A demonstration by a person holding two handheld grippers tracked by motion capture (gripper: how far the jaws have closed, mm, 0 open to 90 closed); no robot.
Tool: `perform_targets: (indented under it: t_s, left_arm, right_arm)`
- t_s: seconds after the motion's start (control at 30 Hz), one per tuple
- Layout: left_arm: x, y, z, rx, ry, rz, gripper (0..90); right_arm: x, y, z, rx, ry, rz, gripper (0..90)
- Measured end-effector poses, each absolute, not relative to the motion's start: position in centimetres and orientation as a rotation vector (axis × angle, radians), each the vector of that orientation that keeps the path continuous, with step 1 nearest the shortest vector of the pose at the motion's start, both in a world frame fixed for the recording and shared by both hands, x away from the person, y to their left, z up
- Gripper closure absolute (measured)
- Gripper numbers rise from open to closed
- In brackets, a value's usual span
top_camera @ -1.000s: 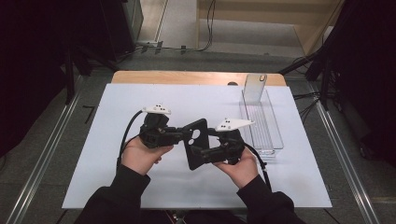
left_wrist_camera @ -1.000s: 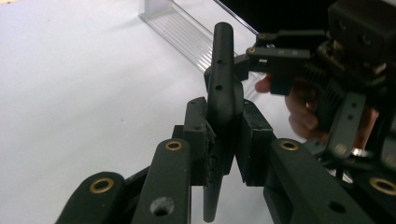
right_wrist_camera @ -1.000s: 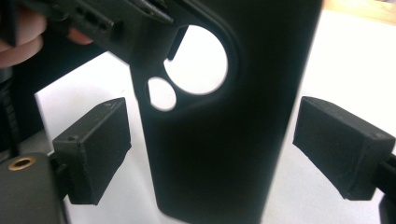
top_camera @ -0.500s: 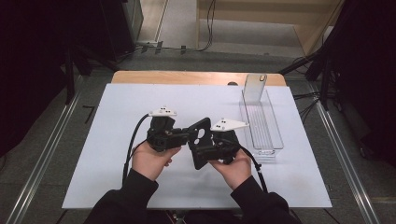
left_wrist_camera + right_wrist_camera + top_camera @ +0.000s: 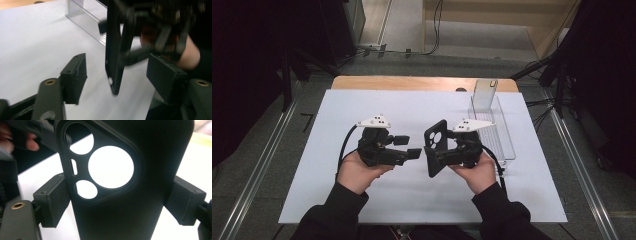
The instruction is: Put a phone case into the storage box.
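Observation:
A black phone case (image 5: pixel 435 147) with round camera cut-outs stands on edge above the white sheet. My right gripper (image 5: pixel 438 154) is shut on it. In the right gripper view the pads (image 5: pixel 51 201) press both long sides of the case (image 5: pixel 120 220). My left gripper (image 5: pixel 408 146) sits a short gap to the left of the case. Its jaws have just been opening and hold nothing between them. In the left gripper view the case (image 5: pixel 113 50) hangs edge-on just ahead of my open left gripper (image 5: pixel 119 76), with the right hand behind it.
A clear plastic tray (image 5: pixel 499 131) lies at the right of the white sheet (image 5: pixel 362 200), close behind the right hand; the tray (image 5: pixel 85 20) also shows in the left gripper view. The wooden table edge (image 5: pixel 412 82) runs along the back. Metal rails flank both sides.
The left jaws have opened and let go of the case. The hands have drawn apart, and the right gripper has carried the case a little to the right.

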State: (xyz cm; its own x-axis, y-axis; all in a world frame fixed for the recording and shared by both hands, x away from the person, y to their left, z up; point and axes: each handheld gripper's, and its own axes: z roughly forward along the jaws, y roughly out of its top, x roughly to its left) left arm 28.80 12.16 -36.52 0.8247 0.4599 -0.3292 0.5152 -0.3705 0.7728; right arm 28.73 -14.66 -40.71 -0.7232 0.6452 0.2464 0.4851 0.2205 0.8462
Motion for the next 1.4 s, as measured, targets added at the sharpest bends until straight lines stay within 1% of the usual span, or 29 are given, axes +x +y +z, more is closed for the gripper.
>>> perform_targets:
  t_s: [0.17, 0.27, 0.33, 0.47, 0.57, 0.67, 0.8, 0.87, 1.13, 1.27, 1.33, 1.4]
  left_arm:
    - [28.3, 13.8, -37.6, 2.048, 0.627, -0.1, 31.6]
    - [28.2, 14.7, -38.6, 2.075, 0.619, -0.102, 31.7]
    - [28.2, 15.6, -39.4, 2.077, 0.62, -0.126, 31.8]
    - [27.8, 17.1, -40.8, 2.066, 0.604, -0.088, 31.7]
    - [27.5, 17.8, -41.7, 2.085, 0.614, -0.085, 31.7]
    - [27.2, 18.4, -42.3, 2.097, 0.609, -0.052, 31.7]
    - [26.8, 19.2, -43.0, 2.092, 0.638, -0.053, 31.5]
    - [26.7, 19.5, -43.3, 2.092, 0.664, -0.049, 29.2]
    - [26.6, 20.4, -44.0, 2.086, 0.735, -0.021, 29.6]
    - [26.4, 20.7, -44.0, 2.077, 0.741, -0.011, 29.7]
    - [26.4, 20.9, -43.9, 2.063, 0.771, 0.024, 29.8]
    - [26.5, 21.2, -43.7, 2.043, 0.788, 0.02, 29.8]
  right_arm:
    - [29.0, -16.3, -39.5, 1.016, 2.371, 1.541, 12.8]
    - [29.4, -17.4, -39.1, 1.01, 2.389, 1.562, 12.8]
    - [29.6, -17.9, -38.8, 1.001, 2.396, 1.564, 12.8]
    - [30.2, -19.5, -38.2, 1.027, 2.381, 1.539, 12.8]
    - [30.6, -20.6, -37.8, 1.047, 2.358, 1.548, 12.8]
    - [31.2, -21.7, -37.4, 1.067, 2.342, 1.552, 12.8]
    - [32.2, -23.3, -37.0, 1.106, 2.289, 1.536, 12.8]
    - [32.7, -24.1, -36.8, 1.125, 2.26, 1.52, 12.8]
    - [35.0, -26.2, -35.9, 1.275, 2.073, 1.414, 12.8]
    - [36.7, -27.3, -36.6, 1.367, 1.967, 1.361, 12.8]
    - [37.5, -27.7, -37.1, 1.388, 1.926, 1.325, 12.8]
    - [38.4, -28.0, -37.7, 1.422, 1.875, 1.295, 12.7]
